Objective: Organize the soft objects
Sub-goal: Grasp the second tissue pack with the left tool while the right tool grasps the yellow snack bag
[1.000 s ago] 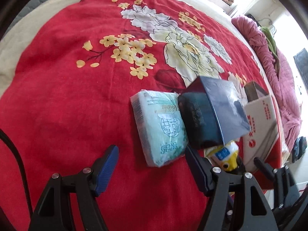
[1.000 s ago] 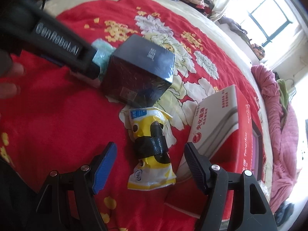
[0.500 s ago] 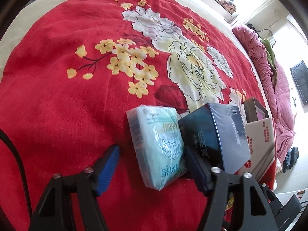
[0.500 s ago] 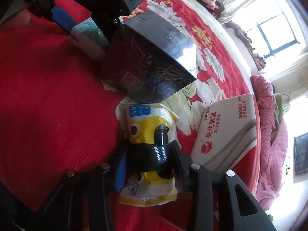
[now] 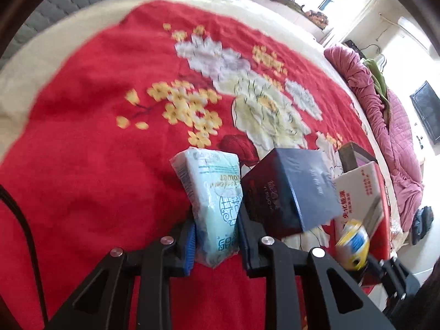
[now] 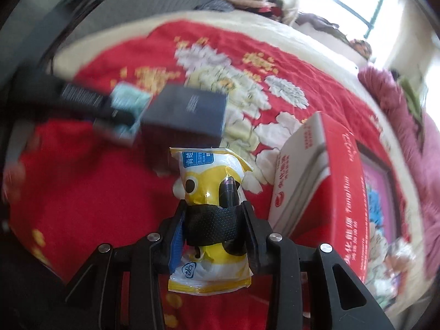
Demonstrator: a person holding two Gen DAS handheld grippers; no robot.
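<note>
- Left wrist view: your left gripper (image 5: 217, 240) is clamped on one pale tissue pack (image 5: 213, 200), beside one dark box (image 5: 288, 187).
- Your right gripper (image 6: 213, 227) pinches one yellow pouch (image 6: 210, 181), near one red-and-white carton (image 6: 321, 181).
- Soft packs could slip; swinging might knock the box across the red blanket (image 5: 96, 151).

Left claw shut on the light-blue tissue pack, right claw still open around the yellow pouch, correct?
Not quite. The right claw is shut on the yellow pouch, gripping it at its black band, as the right wrist view shows. The left claw is indeed shut on the light-blue tissue pack.
</note>
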